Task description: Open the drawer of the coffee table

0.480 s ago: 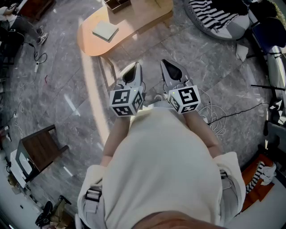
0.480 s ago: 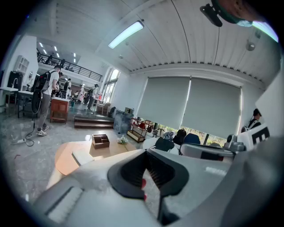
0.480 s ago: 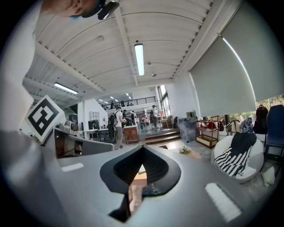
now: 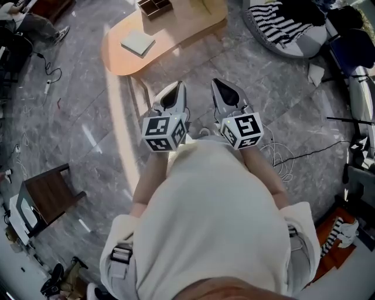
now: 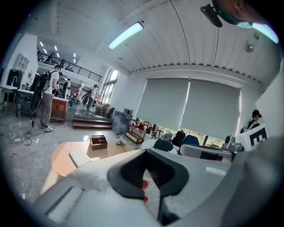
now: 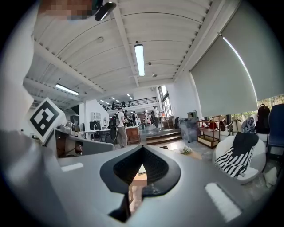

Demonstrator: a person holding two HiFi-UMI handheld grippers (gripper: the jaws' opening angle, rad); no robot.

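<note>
- Left hand-held gripper (image 4: 174,88), grey with a marker cube, has its jaws pressed together on nothing and sits short of the table's near edge, well apart from it.
- Right hand-held gripper (image 4: 218,83) is just beside it, jaws pressed together too, empty, tips towards the table.
- The pale wooden oval coffee table (image 4: 187,26) stands on the grey marble floor (image 4: 252,64); its drawer can't be made out.
- On the table lie a pale square pad (image 4: 138,41) near the rounded end and a dark wooden divided box (image 4: 154,4) further back.
</note>
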